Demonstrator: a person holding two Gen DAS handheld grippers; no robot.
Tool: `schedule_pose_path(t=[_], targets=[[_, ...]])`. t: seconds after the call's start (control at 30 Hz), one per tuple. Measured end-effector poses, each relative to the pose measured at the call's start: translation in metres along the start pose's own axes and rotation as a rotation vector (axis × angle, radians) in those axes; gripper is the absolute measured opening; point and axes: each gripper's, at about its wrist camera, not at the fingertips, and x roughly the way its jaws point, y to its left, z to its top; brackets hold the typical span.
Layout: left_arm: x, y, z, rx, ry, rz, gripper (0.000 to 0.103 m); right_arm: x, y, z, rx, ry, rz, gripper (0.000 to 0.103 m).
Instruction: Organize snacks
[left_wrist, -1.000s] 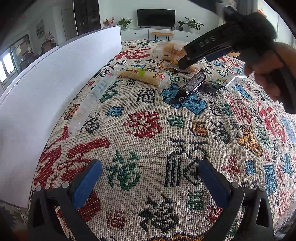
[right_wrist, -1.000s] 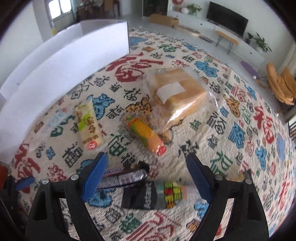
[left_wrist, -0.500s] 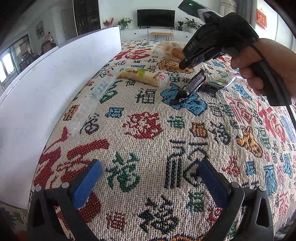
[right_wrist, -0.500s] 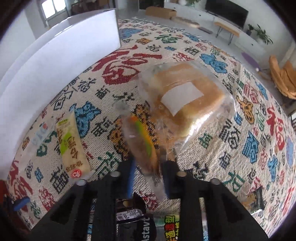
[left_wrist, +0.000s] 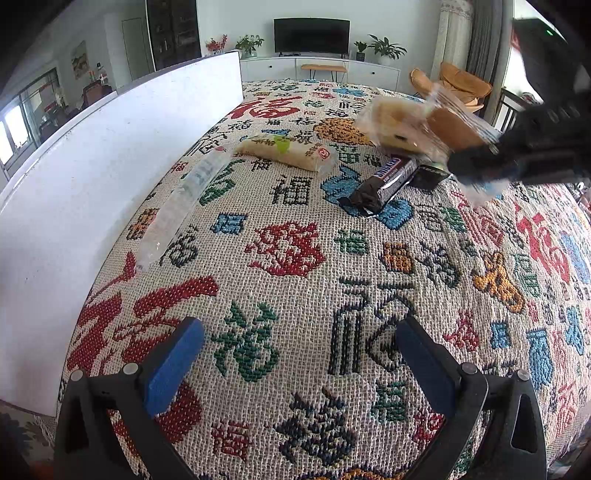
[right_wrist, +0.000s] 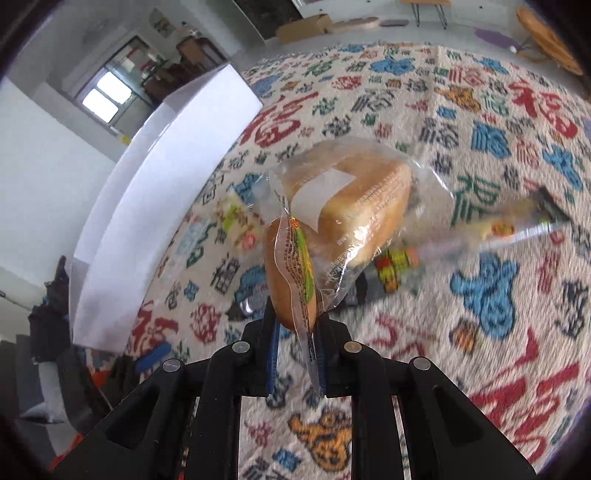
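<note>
My right gripper (right_wrist: 295, 332) is shut on a small wrapped bun (right_wrist: 291, 273) with a green and orange label and holds it above the patterned cloth (right_wrist: 498, 110). It shows in the left wrist view (left_wrist: 480, 173) at far right, blurred, with the bun (left_wrist: 454, 129). A bagged bread loaf (right_wrist: 354, 199) lies behind it. A dark chocolate bar (left_wrist: 384, 181), a cream wrapped cake (left_wrist: 288, 151) and a clear long packet (left_wrist: 184, 206) lie on the cloth. My left gripper (left_wrist: 299, 354) is open and empty over the near cloth.
A white board (left_wrist: 110, 166) stands along the left edge of the cloth. A colourful packet (right_wrist: 395, 266) and a yellow wrapped snack (right_wrist: 517, 225) lie right of the loaf. A TV cabinet and chairs stand beyond the far edge.
My right gripper closed on the wrapped bun, lifted it off the cloth and swung right. My left gripper has not moved.
</note>
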Motion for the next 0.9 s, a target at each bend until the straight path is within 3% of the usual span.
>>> schedule_pose_path(t=[0.2, 0.33, 0.4, 0.47, 0.5, 0.53, 0.57, 0.77, 0.9], targets=[[0.0, 0.0, 0.001, 0.0, 0.0, 0.0, 0.103, -0.008, -0.018, -0.069, 0.122, 0.044, 0.101, 0.018], [0.0, 0.0, 0.0, 0.0, 0.0, 0.0, 0.103, -0.01, -0.03, -0.101, 0.177, 0.04, 0.119, 0.018], [0.0, 0.0, 0.001, 0.0, 0.0, 0.0, 0.103, -0.014, -0.036, -0.105, 0.192, -0.003, 0.125, 0.023], [-0.001, 0.0, 0.0, 0.0, 0.0, 0.0, 0.103, -0.021, -0.035, -0.108, 0.171, -0.04, 0.119, 0.044], [-0.001, 0.0, 0.0, 0.0, 0.0, -0.001, 0.103, -0.025, -0.031, -0.109, 0.145, -0.056, 0.103, 0.054], [-0.001, 0.0, 0.0, 0.0, -0.001, 0.0, 0.103, -0.03, -0.027, -0.11, 0.108, -0.072, 0.057, 0.071], [-0.001, 0.0, 0.0, 0.0, -0.001, 0.0, 0.103, -0.034, -0.021, -0.112, 0.063, -0.091, 0.011, 0.073], [-0.001, 0.0, 0.0, 0.001, 0.0, -0.001, 0.103, -0.052, -0.008, -0.136, -0.174, -0.143, -0.218, 0.073], [-0.001, 0.0, 0.0, 0.001, -0.001, -0.001, 0.103, -0.057, -0.028, -0.159, -0.212, -0.171, -0.319, 0.073]])
